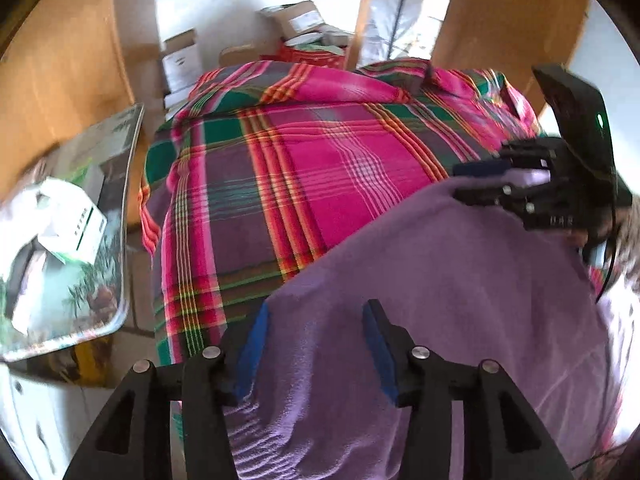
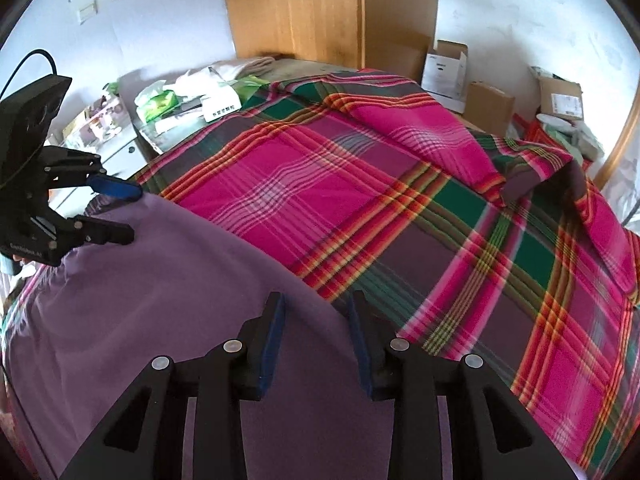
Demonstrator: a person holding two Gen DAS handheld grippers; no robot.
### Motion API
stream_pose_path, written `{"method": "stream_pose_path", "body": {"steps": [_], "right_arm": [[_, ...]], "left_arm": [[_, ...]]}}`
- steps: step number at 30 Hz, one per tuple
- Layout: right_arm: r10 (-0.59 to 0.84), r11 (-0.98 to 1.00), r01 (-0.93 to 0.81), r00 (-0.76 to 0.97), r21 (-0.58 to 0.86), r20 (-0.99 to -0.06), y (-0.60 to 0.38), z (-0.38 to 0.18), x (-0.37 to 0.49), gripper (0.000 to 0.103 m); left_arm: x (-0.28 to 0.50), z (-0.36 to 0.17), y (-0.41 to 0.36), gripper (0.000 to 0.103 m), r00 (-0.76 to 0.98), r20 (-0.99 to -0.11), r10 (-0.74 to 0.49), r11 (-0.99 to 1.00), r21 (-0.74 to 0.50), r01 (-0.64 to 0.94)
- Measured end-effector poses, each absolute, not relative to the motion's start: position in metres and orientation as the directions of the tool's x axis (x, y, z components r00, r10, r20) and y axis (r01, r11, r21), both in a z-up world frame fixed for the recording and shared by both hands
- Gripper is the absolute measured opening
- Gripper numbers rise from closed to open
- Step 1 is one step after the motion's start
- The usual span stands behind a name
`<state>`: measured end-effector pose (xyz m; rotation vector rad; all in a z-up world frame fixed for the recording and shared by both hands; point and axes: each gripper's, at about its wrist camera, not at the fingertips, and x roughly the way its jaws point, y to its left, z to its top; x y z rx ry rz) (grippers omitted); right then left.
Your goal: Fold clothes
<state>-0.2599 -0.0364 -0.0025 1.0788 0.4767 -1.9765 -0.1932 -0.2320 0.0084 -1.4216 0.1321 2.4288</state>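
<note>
A purple fleece garment (image 1: pixel 440 300) lies spread on the near part of a bed with a pink, green and purple plaid cover (image 1: pixel 312 152). In the left wrist view my left gripper (image 1: pixel 316 324) is open, its blue pads (image 1: pixel 252 352) straddling the garment's left edge. My right gripper (image 1: pixel 458 182) is at the garment's far right corner, with its jaws apart. From the right wrist camera, my right gripper (image 2: pixel 316 316) stands open over the garment's (image 2: pixel 168 300) edge. My left gripper (image 2: pixel 134 214) is open at the far left corner.
A glass-topped side table (image 1: pixel 120 240) with a white box and packets stands left of the bed. Cardboard boxes (image 2: pixel 488 108) sit on the floor beyond the bed. A wooden wardrobe (image 2: pixel 296 12) stands against the wall. The plaid cover (image 2: pixel 440 184) has a folded ridge.
</note>
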Motion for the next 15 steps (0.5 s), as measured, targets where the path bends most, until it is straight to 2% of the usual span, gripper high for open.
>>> {"method": "stream_pose_path", "body": {"steps": [6, 10, 13, 15], "right_arm": [[-0.481, -0.595, 0.803, -0.318, 0.038, -0.817, -0.043, -0.003, -0.258, 0.042], [-0.49, -0.593, 0.804, -0.319, 0.042, -0.812, -0.041, -0.004, -0.258, 0.042], [-0.491, -0.594, 0.803, -0.321, 0.042, -0.81, -0.042, -0.004, -0.258, 0.043], [-0.491, -0.593, 0.804, -0.32, 0.042, -0.81, -0.041, -0.004, -0.258, 0.043]], "left_arm": [[-0.198, 0.01, -0.24, 0.049, -0.453, -0.855, 0.253, -0.949, -0.13, -0.286], [-0.205, 0.009, -0.244, 0.048, -0.462, -0.866, 0.189, -0.969, -0.087, -0.233], [-0.208, 0.009, -0.244, 0.049, -0.464, -0.861, 0.211, -0.963, -0.101, -0.25], [-0.207, 0.008, -0.24, 0.049, -0.466, -0.863, 0.194, -0.958, -0.064, -0.281]]}}
